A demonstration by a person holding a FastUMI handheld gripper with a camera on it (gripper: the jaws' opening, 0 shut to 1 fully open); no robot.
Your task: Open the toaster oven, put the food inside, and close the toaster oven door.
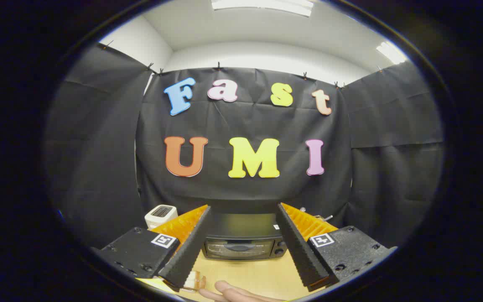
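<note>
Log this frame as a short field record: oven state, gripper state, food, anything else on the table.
toaster oven: toaster oven stands on the wooden table, beyond the gripper, framed between its jaws; door closed
gripper: gripper open, jaws wide apart, holding nothing
food: pale piece, apparently food, on the table by the base of one jaw; exact kind unclear
hand: fingers of a hand rest on the table's near edge
other: small white appliance off to one side of the oven
task progress: door not yet opened

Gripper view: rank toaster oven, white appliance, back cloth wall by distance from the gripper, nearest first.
The gripper is open, holding nothing.
1. toaster oven: on the table just beyond the fingers, framed between them, door closed.
2. white appliance: farther back, off to the left.
3. back cloth wall: behind both.
</note>
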